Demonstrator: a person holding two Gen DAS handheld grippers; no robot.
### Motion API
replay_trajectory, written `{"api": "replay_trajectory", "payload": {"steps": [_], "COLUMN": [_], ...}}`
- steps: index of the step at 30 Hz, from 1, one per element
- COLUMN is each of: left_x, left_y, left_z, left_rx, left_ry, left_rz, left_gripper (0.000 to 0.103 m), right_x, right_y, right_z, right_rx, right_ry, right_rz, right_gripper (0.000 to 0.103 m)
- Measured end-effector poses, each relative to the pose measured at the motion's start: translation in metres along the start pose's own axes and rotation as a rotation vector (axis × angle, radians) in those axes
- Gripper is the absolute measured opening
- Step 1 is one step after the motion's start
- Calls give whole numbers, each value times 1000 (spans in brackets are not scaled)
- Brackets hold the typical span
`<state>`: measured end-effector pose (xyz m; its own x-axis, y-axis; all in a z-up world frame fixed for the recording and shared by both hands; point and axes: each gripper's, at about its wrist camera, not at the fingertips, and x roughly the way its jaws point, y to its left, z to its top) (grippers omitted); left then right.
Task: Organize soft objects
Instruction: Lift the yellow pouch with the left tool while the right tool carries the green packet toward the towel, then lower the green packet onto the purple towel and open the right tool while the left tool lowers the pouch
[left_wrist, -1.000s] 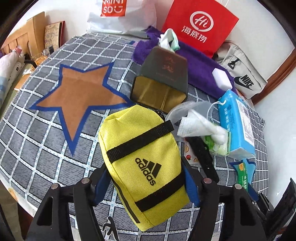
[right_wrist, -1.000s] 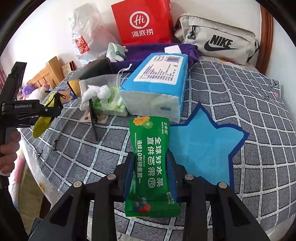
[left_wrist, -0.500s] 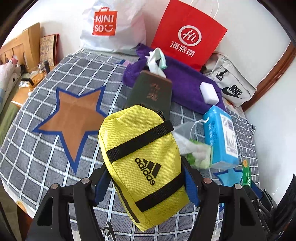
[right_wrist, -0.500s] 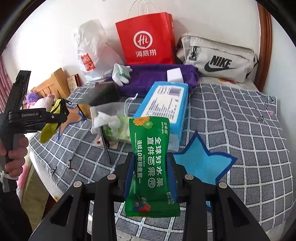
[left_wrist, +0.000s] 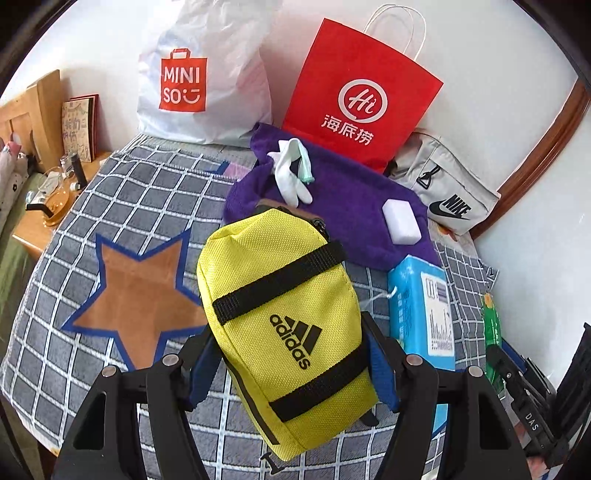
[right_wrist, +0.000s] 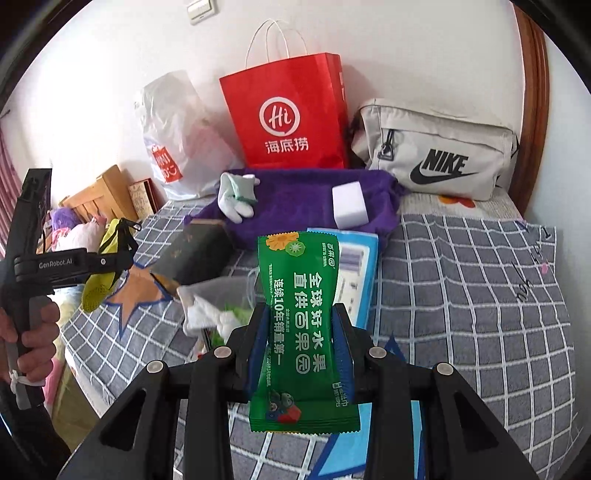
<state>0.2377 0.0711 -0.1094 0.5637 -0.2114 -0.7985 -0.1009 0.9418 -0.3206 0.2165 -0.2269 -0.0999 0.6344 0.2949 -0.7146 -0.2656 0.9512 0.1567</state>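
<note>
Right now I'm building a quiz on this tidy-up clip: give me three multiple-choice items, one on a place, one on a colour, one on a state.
1. The white sponge block lies on:
A the purple towel
B the orange star
C the Nike bag

2. The pouch in the left gripper is:
A red
B yellow
C grey

3. The right gripper is:
A open, empty
B out of view
C shut on the green wipes packet

Key: 1 A, the block sits on purple cloth. 2 B, the Adidas pouch is yellow. 3 C, both pads pinch the packet.

Yellow pouch (left_wrist: 284, 317) with black straps and logo is up off the bed, tilted, pinched at its sides. Green wipes pack (right_wrist: 304, 325) is upright, squeezed at the waist, also aloft.
</note>
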Motion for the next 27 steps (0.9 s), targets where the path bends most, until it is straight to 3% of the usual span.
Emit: {"api": "replay_trajectory", "payload": {"steps": [17,27], "left_x": [37,60], "left_y": [-11,-9], "left_z": [67,98], "left_rx": [13,-1], "left_ry": [21,23], "left_rz": [-83,-85], "left_gripper": [68,68], "right_x": [52,81], "right_y": [1,-14], "right_z": [73,107], "right_rx": [13,31], "right_ry": [-27,-32], "right_rz": [19,1], "right_gripper": [34,34]}}
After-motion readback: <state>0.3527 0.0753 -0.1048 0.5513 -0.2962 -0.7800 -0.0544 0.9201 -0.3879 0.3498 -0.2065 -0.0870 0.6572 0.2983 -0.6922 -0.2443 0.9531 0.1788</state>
